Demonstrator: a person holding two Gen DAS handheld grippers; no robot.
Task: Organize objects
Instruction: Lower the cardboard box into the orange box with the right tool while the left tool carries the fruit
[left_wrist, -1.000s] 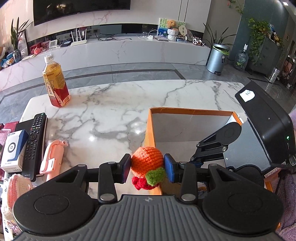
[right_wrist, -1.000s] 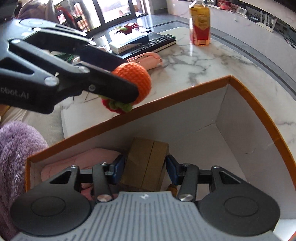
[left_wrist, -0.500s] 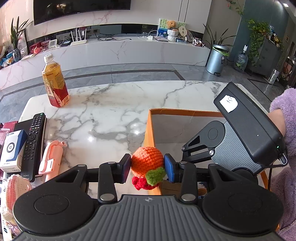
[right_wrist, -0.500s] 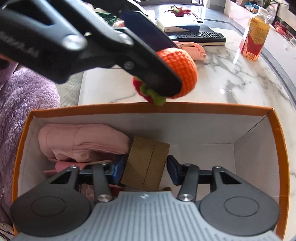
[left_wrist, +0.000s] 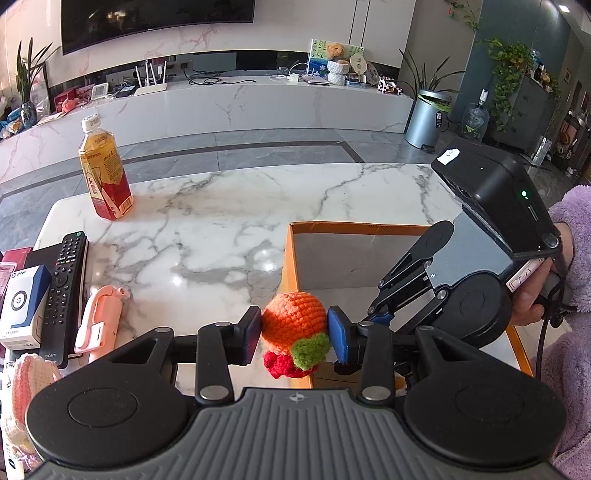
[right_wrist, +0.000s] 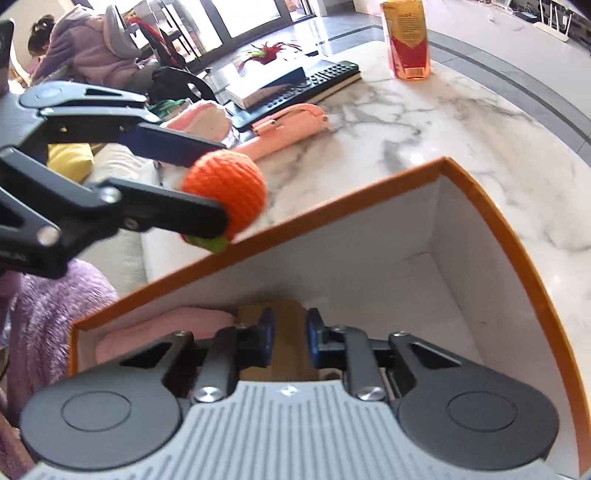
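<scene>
My left gripper (left_wrist: 294, 332) is shut on a crocheted orange toy (left_wrist: 293, 325) with a green leaf and red berries. It holds the toy just above the near left rim of the orange-edged cardboard box (left_wrist: 354, 226). From the right wrist the toy (right_wrist: 229, 195) and left gripper (right_wrist: 221, 188) hang over the box rim (right_wrist: 332, 221). My right gripper (right_wrist: 290, 336) points down into the box, its jaws closing to a narrow gap. A brown cardboard packet (right_wrist: 288, 321) lies below them, wider than the gap and not pinched. A pink cloth item (right_wrist: 166, 328) lies beside it.
On the marble table (left_wrist: 221, 229) stand a tea bottle (left_wrist: 105, 173), a black remote (left_wrist: 62, 288), a pink folded gadget (left_wrist: 98, 325) and a small white box (left_wrist: 22, 306). A purple fleece sleeve (left_wrist: 569, 258) holds the right gripper (left_wrist: 380, 317) at the box's right.
The right gripper's jaws have narrowed from wide around the brown packet to a small gap. The right gripper has swung sideways over the box. The left gripper and toy stay put.
</scene>
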